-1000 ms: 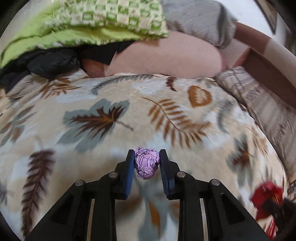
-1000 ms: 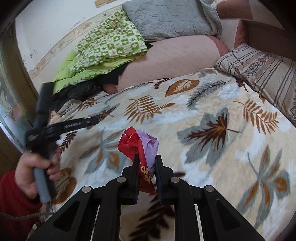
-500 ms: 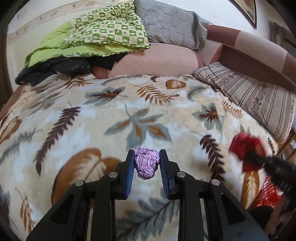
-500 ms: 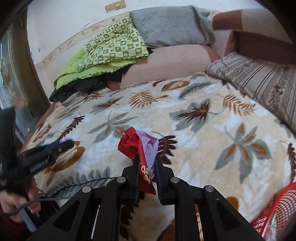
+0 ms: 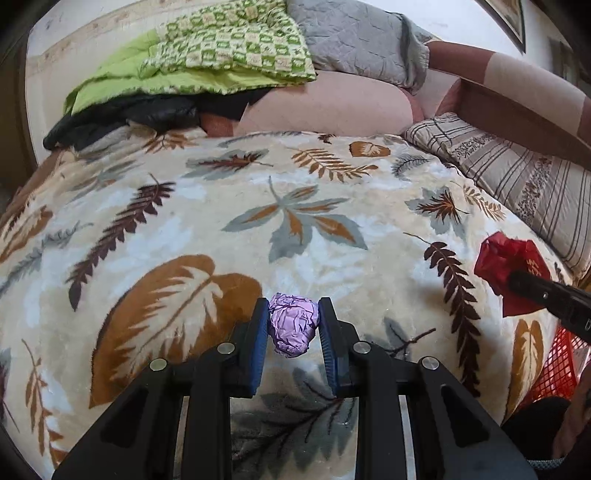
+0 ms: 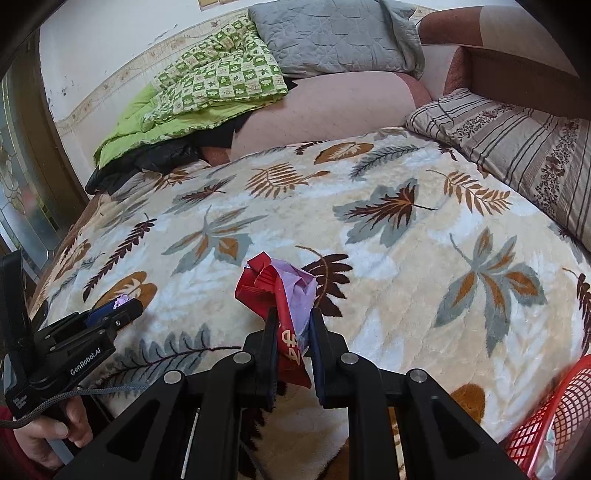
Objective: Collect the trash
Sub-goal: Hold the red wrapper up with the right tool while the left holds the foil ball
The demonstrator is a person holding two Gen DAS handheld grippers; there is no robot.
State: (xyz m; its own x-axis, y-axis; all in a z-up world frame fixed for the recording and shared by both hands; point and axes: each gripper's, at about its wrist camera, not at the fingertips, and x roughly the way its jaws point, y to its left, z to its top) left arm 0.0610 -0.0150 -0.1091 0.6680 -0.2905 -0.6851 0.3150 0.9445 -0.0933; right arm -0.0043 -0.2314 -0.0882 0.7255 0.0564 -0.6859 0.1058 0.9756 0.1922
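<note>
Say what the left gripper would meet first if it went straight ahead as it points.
Probably the leaf blanket just ahead: the left gripper, shut on a purple wad, tilts down at it. Depth is unclear.

The red mesh basket (image 6: 554,417) is cut off by the frame's lower right edge, so its contents cannot be made out. The lower part of the red wrapper (image 6: 284,332) is covered by the right gripper's fingers (image 6: 271,343). The black garment (image 6: 147,162) is largely buried under the green quilt (image 6: 207,88). Only part of the person's left hand (image 6: 51,439) is seen, the rest being lost at the corner. The picture frame (image 5: 506,14) is clipped by the left wrist view's upper edge.
</note>
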